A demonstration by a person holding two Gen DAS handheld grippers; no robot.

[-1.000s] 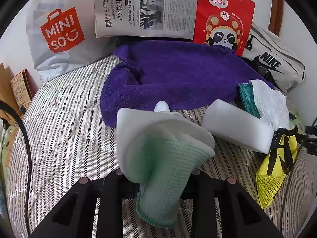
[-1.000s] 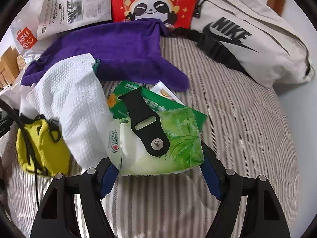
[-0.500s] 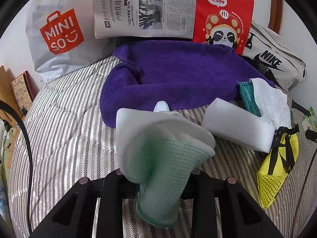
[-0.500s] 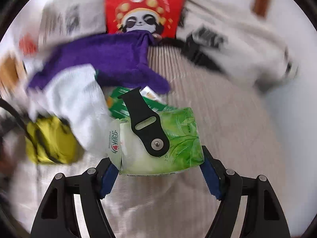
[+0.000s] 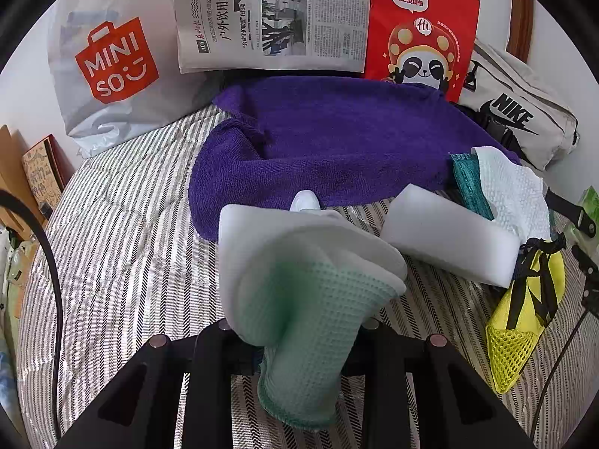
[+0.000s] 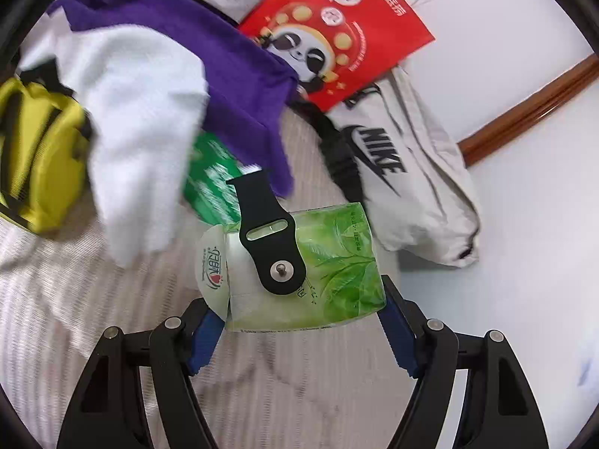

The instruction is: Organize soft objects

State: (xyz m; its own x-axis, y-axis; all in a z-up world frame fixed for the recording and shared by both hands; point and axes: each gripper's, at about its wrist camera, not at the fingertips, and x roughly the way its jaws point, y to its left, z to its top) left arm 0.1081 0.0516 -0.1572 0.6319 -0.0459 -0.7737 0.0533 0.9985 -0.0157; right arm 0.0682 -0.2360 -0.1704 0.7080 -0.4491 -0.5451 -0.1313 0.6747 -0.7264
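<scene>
On striped bedding (image 5: 123, 224), purple towel (image 5: 337, 142) below wall-propped newspaper (image 5: 273, 18).

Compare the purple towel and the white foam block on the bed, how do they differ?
The purple towel is dark, fuzzy and rumpled flat; the white foam block is pale, smooth and keeps a boxy shape. The towel spreads far wider than the block. Both lie loose on the striped bedding, ungripped.
</scene>
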